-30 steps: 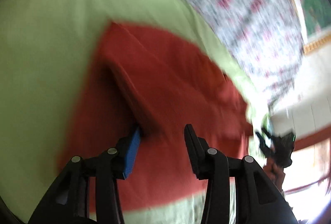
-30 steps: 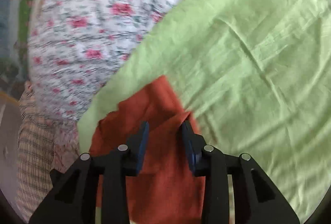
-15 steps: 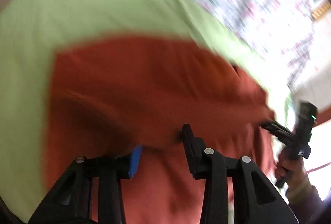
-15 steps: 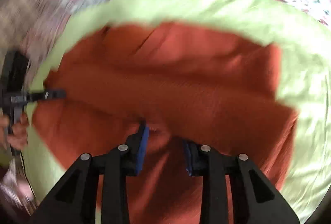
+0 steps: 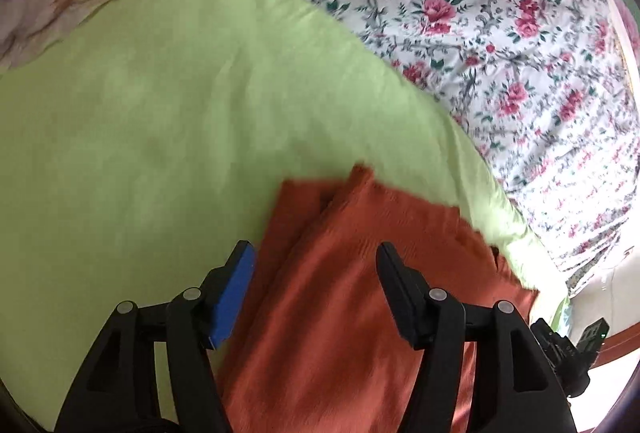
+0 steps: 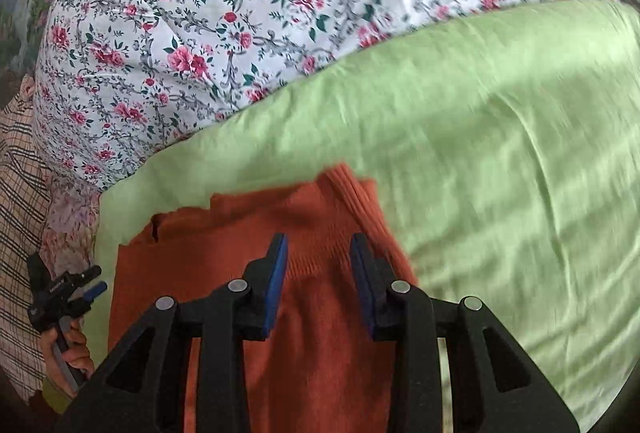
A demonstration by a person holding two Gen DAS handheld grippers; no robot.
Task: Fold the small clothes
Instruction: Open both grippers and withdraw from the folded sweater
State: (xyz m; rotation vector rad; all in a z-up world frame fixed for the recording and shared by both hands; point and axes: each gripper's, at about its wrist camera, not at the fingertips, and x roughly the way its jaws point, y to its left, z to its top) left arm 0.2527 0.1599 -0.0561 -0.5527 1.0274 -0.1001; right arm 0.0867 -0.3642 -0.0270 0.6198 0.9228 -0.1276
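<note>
Bed, covered by floral sheet (image 5: 500, 33): white ground with pink roses and grey scrolls; fills the far part of both wrist views and falls away at the edge on the right of the left view.

Green cloth (image 5: 160, 121): light green, laid flat over the floral sheet, mildly creased. Its far edge runs diagonally across both views; wide bare stretches lie open to the left of the garment in the left view and to the right of it in the right view.

Rust-orange garment (image 5: 360, 293): ribbed knit, lying on the green cloth near that cloth's corner, in overlapping layers with one folded edge running up to a raised point at the far end. A small notch shows along its edge in the right view (image 6: 154, 229).

Checked fabric (image 6: 16, 193): beige with dark lines, at the left margin of the right view, beyond the bed's edge.

Left gripper (image 5: 314, 265): jaws have just been opening and stand wide apart, released; the garment lies beneath and between them, the pads not pressing on it. The blue pad is over the garment's left border.

Right gripper (image 6: 318, 257): jaws partly apart above the garment's ribbed band; no fabric pinched between the pads.

A hand (image 6: 68, 349) holds the left gripper's handle at the lower left of the right view, beside the garment's edge.
</note>
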